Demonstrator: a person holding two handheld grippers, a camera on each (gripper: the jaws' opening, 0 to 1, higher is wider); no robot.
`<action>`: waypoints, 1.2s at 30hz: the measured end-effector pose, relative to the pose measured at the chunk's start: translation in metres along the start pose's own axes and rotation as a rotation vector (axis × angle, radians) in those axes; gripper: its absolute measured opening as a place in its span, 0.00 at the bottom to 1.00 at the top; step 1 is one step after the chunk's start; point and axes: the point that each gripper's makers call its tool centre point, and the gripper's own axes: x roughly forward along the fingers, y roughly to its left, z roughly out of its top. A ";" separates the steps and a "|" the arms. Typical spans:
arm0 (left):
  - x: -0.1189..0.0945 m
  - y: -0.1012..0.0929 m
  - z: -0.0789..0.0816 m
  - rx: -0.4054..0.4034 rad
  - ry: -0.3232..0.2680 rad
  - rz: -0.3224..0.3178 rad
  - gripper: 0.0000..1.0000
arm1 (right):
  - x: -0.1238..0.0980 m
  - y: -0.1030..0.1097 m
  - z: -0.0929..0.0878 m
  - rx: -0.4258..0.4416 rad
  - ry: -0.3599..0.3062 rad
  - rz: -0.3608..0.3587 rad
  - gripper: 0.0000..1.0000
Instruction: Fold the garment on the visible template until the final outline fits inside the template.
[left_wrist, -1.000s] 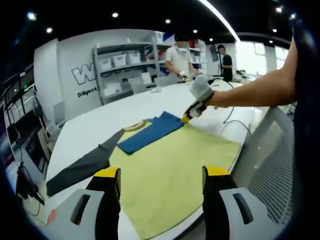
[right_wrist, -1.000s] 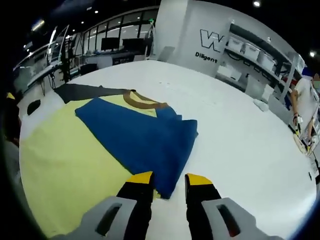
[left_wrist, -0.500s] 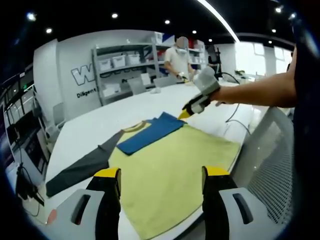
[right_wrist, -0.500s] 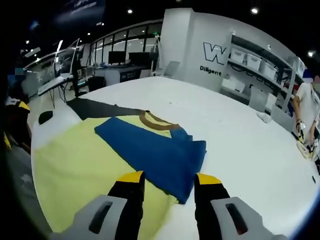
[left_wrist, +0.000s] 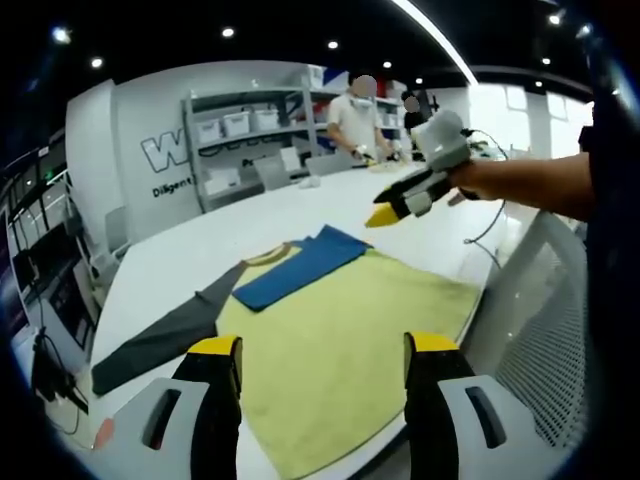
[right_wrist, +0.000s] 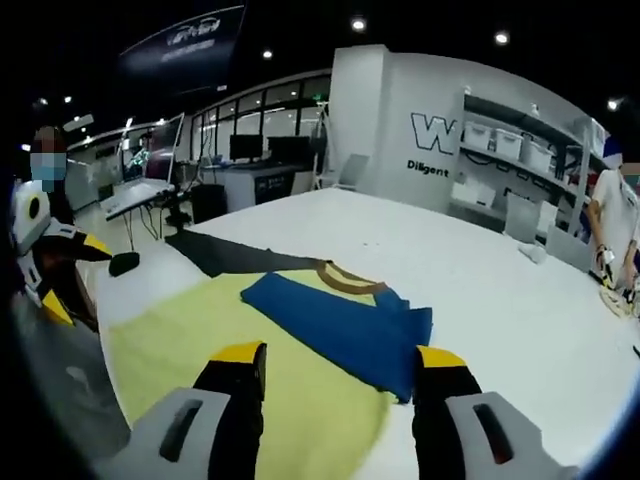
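Observation:
The garment lies flat on the white table: a yellow body, a blue sleeve folded across its chest, and a dark grey sleeve stretched out to the left. My left gripper stands open over the near hem with nothing between its jaws. My right gripper hangs in the air above the garment's far right edge. In the right gripper view my right gripper is open and empty above the yellow body, with the blue sleeve just beyond it. The left gripper shows at the left edge.
A perforated grey panel stands at the table's right side. Shelves with white bins line the back wall, where a person stands. More white table stretches beyond the garment. Desks with monitors sit far off.
My right gripper has risen off the blue sleeve's edge, pulled back to the right, and its jaws have spread wider. My left gripper and the garment have stayed put.

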 end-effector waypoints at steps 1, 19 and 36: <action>0.000 0.000 0.000 0.000 -0.001 0.000 0.60 | -0.001 0.002 0.001 0.002 -0.011 -0.001 0.64; -0.001 0.001 0.003 -0.010 -0.019 -0.001 0.60 | -0.040 0.053 -0.005 0.066 -0.057 0.030 0.71; -0.006 0.016 0.014 -0.151 -0.074 0.012 0.63 | -0.052 0.078 -0.010 0.051 -0.087 0.066 0.72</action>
